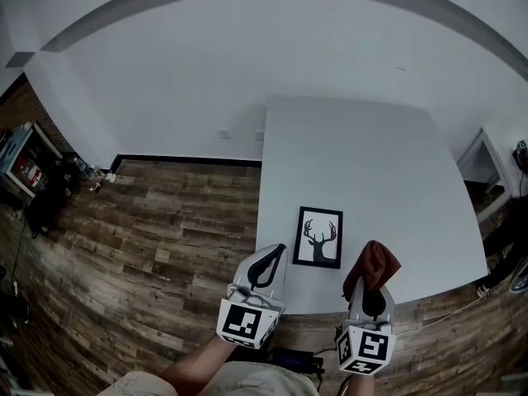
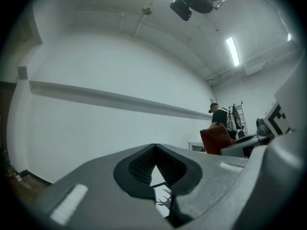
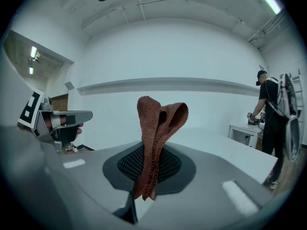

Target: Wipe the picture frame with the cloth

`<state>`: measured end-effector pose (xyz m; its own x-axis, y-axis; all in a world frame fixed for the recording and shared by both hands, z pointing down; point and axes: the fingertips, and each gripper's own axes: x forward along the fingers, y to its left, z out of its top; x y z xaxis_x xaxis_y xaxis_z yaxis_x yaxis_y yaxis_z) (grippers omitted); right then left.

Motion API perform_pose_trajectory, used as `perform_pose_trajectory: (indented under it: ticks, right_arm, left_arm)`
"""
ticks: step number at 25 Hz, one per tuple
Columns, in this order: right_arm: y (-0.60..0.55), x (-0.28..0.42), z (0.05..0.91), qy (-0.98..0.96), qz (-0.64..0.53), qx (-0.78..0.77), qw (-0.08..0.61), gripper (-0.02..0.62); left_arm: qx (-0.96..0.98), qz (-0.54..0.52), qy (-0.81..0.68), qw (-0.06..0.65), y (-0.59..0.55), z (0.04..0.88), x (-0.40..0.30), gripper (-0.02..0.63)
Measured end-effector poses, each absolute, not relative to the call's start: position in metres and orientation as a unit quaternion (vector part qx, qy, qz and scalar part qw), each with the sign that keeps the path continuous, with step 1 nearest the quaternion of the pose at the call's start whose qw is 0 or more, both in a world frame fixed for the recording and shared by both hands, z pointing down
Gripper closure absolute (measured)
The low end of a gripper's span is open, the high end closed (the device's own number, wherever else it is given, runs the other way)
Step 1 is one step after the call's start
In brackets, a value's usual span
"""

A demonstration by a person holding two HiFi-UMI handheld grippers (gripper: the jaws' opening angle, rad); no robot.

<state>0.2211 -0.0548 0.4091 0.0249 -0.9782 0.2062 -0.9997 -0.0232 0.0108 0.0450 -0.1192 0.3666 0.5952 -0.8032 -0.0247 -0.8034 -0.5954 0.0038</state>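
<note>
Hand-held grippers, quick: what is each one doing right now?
Left hand-held gripper: shut, holding nothing.
Right hand-held gripper: shut on the brown cloth.

Table top: the white rectangular table point(image 1: 371, 155) lies bare beyond the black-framed deer picture point(image 1: 318, 237), which lies flat by the near edge.
Left flank: the left gripper point(image 1: 272, 258), jaws closed on nothing, hangs at the near-left corner, just beside the picture; open plank floor point(image 1: 165, 221) further left.
Right flank: the rust-brown knitted cloth point(image 1: 375, 262), pinched in the right gripper point(image 1: 369, 294), stands up near the picture's right side, not touching it.
Far right: a person point(image 3: 271, 119) stands well apart.
</note>
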Motion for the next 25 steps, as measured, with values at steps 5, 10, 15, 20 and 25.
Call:
perform_pose_trajectory:
  ticks: [5,10,15,20,25]
  right_arm:
    - [-0.091,0.216,0.419,-0.687,0.087,0.716,0.09,0.534]
    - [-0.128,0.208,0.428,-0.682,0.096,0.718,0.106,0.534]
    - [-0.155,0.2,0.443,-0.676,0.113,0.716,0.132,0.534]
    - [-0.174,0.194,0.469,-0.675,0.155,0.702,0.167,0.534]
    - [-0.201,0.191,0.513,-0.68,0.235,0.663,0.205,0.534]
  left_arm:
    - [-0.902,0.01,0.432,-0.011,-0.154,0.374,0.047,0.606]
    - [-0.906,0.01,0.422,-0.023,-0.191,0.385,0.044,0.606]
    - [-0.912,0.004,0.41,-0.031,-0.221,0.398,0.042,0.606]
    - [-0.914,0.014,0.405,-0.023,-0.241,0.409,0.043,0.606]
    - [-0.908,0.012,0.419,-0.021,-0.253,0.419,0.045,0.606]
